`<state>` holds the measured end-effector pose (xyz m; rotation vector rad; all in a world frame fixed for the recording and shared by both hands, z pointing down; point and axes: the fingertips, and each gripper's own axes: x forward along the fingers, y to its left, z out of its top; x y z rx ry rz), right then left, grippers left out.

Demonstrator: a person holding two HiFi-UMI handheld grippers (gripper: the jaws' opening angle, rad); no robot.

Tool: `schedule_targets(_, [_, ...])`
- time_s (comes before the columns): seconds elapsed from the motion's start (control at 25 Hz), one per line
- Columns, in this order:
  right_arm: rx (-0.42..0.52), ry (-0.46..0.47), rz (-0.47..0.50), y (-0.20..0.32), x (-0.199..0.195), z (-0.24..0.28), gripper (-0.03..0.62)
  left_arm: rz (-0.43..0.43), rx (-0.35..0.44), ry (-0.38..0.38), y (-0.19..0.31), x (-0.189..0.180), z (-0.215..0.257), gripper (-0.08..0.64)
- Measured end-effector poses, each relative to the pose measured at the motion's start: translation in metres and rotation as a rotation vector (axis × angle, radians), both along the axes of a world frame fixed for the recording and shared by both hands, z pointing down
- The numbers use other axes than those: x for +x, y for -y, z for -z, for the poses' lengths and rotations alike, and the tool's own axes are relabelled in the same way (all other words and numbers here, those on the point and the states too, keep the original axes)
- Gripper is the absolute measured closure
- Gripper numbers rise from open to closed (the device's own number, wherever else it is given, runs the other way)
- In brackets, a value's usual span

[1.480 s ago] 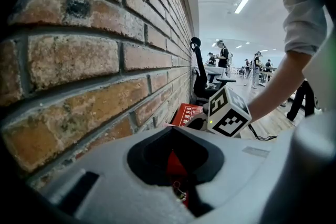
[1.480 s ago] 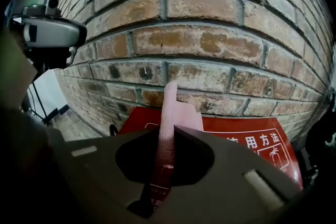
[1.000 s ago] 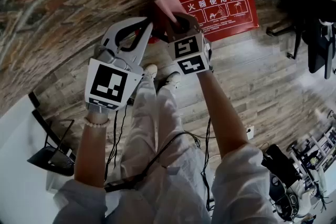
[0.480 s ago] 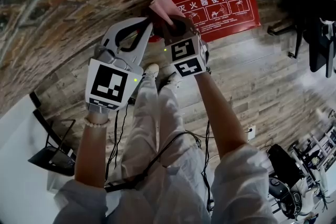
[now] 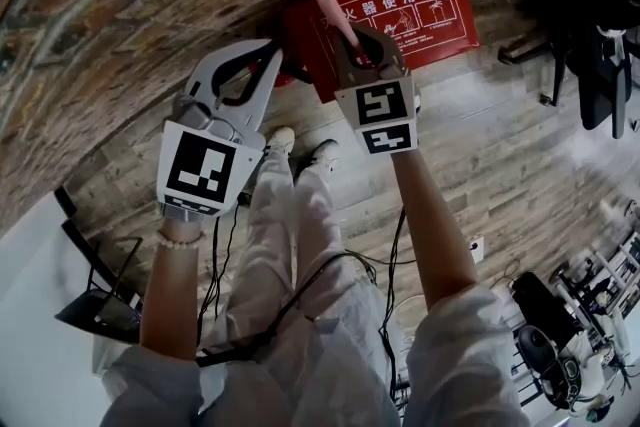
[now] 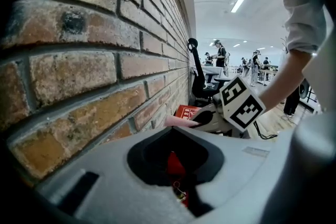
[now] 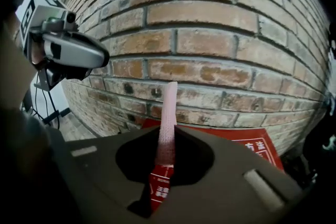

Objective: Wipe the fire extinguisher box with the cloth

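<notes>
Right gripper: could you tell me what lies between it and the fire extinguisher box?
Only the pink cloth, clamped in the right gripper's fingers; the right gripper view shows it before the red box.

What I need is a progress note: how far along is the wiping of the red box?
Done: the cloth is gripped in the right gripper. In hand: it is held at the box by the wall. Left: the wiping itself; no cleaned area can be made out.

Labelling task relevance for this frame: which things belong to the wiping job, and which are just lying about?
In the job:
cloth
right gripper, shut on the cloth
fire extinguisher box

Lying about:
left gripper, shut on nothing
black chair
black frame on the floor
</notes>
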<state>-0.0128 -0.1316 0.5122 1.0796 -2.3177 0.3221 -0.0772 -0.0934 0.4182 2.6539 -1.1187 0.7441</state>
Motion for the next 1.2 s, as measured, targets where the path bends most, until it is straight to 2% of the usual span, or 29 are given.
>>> schedule_targets(0.36, [0.066,-0.051,-0.128,0.02,0.092,0.024,0.575,-0.042,-0.011,-0.004,0.002,0.026,-0.005,0.563])
schedule_targets(0.8, [0.102,-0.198,-0.298,0.048,0.214,0.02,0.575,-0.067,-0.036,0.0,0.005,0.05,-0.014,0.563])
schedule_targets(1.0, [0.096,-0.283,-0.327,0.062,0.25,0.008,0.575,-0.064,-0.045,-0.001,0.006,0.054,-0.018,0.563])
schedule_targets(1.2, [0.055,-0.343,-0.339,0.072,0.262,-0.017,0.575,-0.071,-0.04,0.009,0.008,0.057,-0.021,0.563])
